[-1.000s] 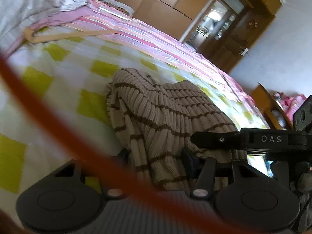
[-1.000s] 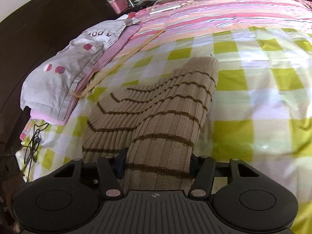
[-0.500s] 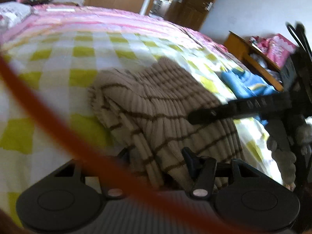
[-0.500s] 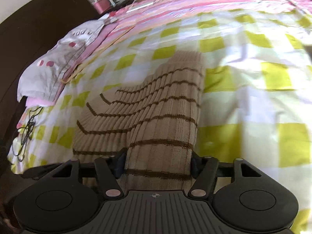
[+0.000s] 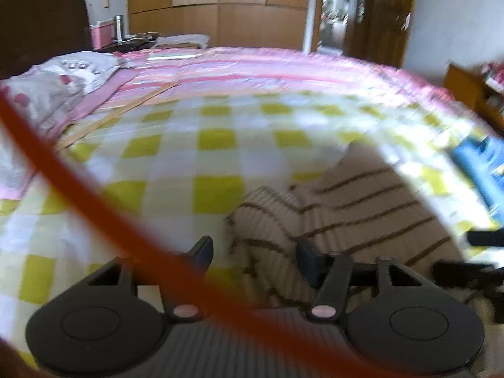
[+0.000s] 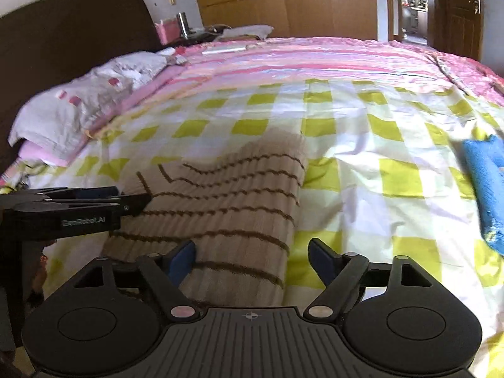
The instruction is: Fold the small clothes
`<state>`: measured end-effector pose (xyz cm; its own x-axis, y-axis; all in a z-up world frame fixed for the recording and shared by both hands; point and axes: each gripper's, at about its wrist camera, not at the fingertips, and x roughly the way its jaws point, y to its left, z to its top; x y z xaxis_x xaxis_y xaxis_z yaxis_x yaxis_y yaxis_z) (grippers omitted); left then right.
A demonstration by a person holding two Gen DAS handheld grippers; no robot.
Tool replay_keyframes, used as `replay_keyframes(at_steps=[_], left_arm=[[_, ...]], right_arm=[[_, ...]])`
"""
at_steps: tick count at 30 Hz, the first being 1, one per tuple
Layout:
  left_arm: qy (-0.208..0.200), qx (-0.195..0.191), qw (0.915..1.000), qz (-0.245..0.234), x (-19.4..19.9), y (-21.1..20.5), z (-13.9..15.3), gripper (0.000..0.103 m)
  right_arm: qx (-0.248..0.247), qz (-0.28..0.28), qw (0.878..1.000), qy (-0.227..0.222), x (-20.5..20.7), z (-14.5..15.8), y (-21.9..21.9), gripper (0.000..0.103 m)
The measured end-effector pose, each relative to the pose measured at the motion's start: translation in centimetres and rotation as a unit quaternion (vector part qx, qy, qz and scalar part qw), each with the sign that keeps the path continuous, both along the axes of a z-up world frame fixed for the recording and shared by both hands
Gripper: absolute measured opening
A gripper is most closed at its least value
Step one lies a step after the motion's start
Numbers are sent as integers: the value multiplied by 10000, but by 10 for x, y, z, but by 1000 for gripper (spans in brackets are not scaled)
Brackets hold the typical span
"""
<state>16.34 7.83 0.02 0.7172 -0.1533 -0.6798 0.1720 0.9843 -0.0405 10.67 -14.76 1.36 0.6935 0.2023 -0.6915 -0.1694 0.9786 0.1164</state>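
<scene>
A beige knit sweater with thin brown stripes (image 6: 226, 208) lies folded on the yellow-checked bedspread (image 6: 362, 145). It also shows in the left wrist view (image 5: 352, 208). My right gripper (image 6: 252, 256) is open above the sweater's near edge, its jaws wide apart and holding nothing. My left gripper (image 5: 255, 253) is open too, with the sweater's left edge lying between its fingers, not clamped. The left gripper shows from the side in the right wrist view (image 6: 104, 204), at the sweater's left edge.
A blue folded garment (image 6: 485, 189) lies on the bedspread to the right. Pillows (image 6: 78, 107) and a dark headboard (image 6: 63, 31) are at the far left. A blurred orange cable (image 5: 94, 195) crosses the left wrist view. Wardrobes and a doorway stand beyond the bed.
Both grippers have let go of the sweater and opened. The sweater now lies flat on the bed. Both cameras have tilted up and drawn back, the left one swinging fast.
</scene>
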Motion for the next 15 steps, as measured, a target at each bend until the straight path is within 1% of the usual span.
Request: replay_keyframes(at_steps=[1, 3, 6, 8, 9, 12, 15], left_arm=[[8, 114, 9999, 53, 0, 3, -4, 67], [51, 126, 9998, 135, -2, 7, -10, 69], [83, 166, 9996, 223, -3, 8, -12, 69], [82, 279, 9993, 248, -6, 4, -7, 69], [67, 273, 9992, 268, -9, 3, -2, 67], [-28, 68, 9996, 273, -29, 5, 15, 66], [-210, -15, 9997, 99, -60, 4, 28, 66]], right_arm=[[-60, 24, 10000, -20, -1, 0, 2, 84], [-133, 48, 9999, -27, -2, 0, 5, 84], [-233, 76, 9997, -34, -5, 0, 10, 84], [-344, 94, 9994, -52, -9, 1, 15, 84], [-382, 105, 9992, -76, -12, 3, 16, 84], [-442, 113, 9988, -156, -22, 7, 19, 84], [-547, 108, 9983, -187, -28, 8, 21, 84]])
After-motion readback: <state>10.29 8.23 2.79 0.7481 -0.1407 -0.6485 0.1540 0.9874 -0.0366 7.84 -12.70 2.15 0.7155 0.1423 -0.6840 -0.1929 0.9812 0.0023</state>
